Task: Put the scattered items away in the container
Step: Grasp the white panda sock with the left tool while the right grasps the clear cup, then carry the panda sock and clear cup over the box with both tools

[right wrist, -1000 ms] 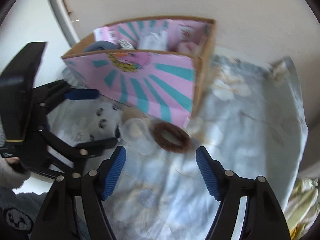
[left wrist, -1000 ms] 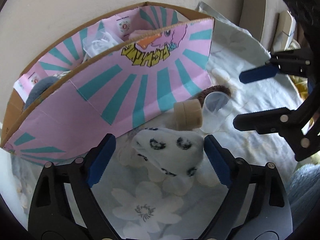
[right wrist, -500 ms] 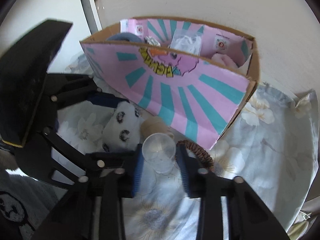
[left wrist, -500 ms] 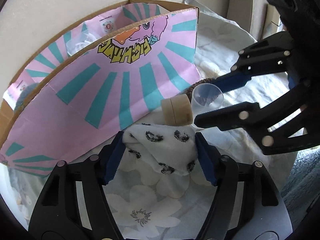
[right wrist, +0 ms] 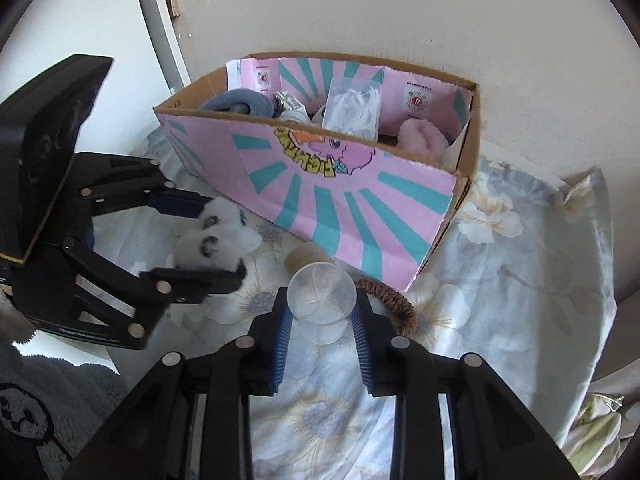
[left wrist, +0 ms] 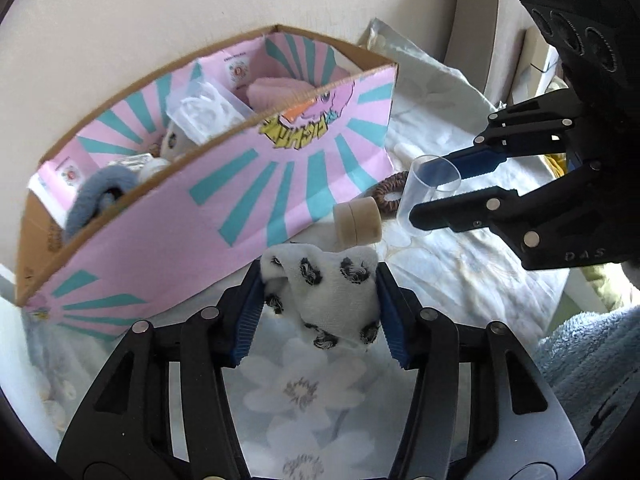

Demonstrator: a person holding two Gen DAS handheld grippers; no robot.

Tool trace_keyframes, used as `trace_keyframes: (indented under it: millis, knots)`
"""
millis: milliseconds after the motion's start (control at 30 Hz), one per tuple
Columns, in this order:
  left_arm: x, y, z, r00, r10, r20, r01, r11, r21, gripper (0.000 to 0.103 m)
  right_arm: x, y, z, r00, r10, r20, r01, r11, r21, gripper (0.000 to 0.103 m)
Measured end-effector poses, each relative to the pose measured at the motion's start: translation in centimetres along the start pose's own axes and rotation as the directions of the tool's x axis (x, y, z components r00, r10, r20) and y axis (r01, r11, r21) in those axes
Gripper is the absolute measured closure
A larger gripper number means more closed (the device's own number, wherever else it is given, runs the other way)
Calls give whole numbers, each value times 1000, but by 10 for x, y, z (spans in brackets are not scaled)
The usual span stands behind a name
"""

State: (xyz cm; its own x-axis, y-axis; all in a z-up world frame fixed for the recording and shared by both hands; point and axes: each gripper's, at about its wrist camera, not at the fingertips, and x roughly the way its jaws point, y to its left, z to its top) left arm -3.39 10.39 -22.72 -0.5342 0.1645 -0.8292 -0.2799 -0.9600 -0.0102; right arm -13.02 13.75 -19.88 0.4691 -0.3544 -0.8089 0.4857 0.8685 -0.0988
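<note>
My left gripper (left wrist: 320,308) is shut on a white sock with black paw prints (left wrist: 324,300), lifted a little off the floral sheet; it also shows in the right wrist view (right wrist: 212,240). My right gripper (right wrist: 322,316) is shut on a clear plastic cup (right wrist: 322,304), held above the sheet; the cup shows in the left wrist view (left wrist: 428,192) too. The pink and teal cardboard box (right wrist: 360,216) stands behind against the wall, open on top, with several items inside. A tan round lid (left wrist: 358,222) and a brown hair tie (right wrist: 394,304) lie on the sheet by the box.
The box holds a grey fluffy item (right wrist: 240,102), a clear packet of white bits (right wrist: 354,108) and a pink fluffy item (right wrist: 422,140). A floral sheet (right wrist: 520,280) covers the surface. A beige wall rises right behind the box. A blue fleece (left wrist: 592,352) lies at the right.
Both grippers closed: the left on the paw-print sock, the right on the clear cup. Both have since lifted their items off the sheet, and the box interior has come into view.
</note>
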Motion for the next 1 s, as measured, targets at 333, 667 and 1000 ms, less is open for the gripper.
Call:
trace_keyframes:
  millis: [333,667,1000]
  knots:
    - [-53,14,6,1000,-31,0,31,999,-17,53,-37,10,12,1000,-21,-23,21,1000,18,76]
    - [-102,51,38,993,-68,99,73,996,-50,53,-66,16,33,997,-73,1,73,997,39,76]
    - [-121,70,73,991,-36,128,34,999,14,53,-86,19,77,995,-85,46,85,996,19,76]
